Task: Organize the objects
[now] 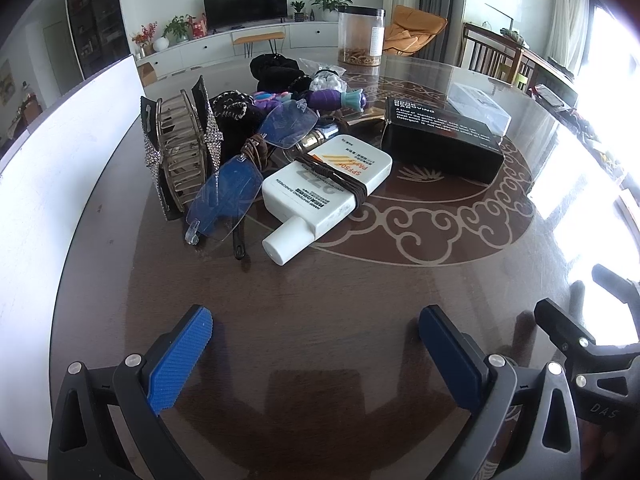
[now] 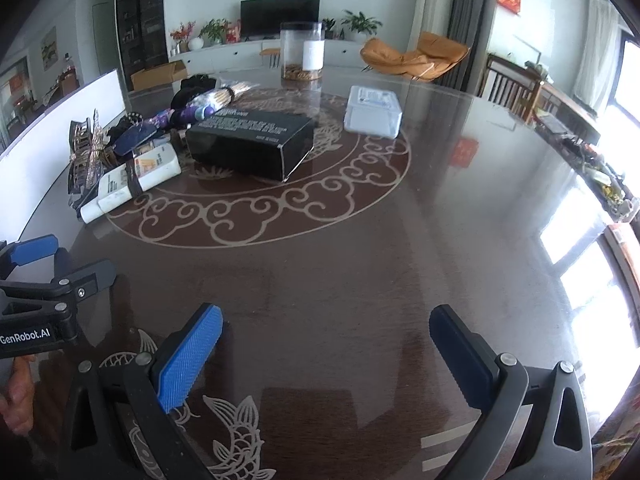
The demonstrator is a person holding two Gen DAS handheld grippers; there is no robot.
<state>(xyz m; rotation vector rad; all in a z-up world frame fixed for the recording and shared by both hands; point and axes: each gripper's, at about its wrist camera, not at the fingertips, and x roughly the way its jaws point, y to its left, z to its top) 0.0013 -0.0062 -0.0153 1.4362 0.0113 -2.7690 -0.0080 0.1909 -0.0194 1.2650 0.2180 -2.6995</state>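
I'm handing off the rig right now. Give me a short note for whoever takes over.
Left gripper: open, empty, low over the table.
Right gripper: open, empty.
Pile on the left side: white bottle with a brown cord across it, blue lenses, rhinestone hair clip. Black box and white pack lie apart.
Nothing looks sorted yet; everything remains.

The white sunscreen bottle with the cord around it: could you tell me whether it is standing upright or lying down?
Lying down: the white sunscreen bottle rests flat on the table, cap toward the camera.
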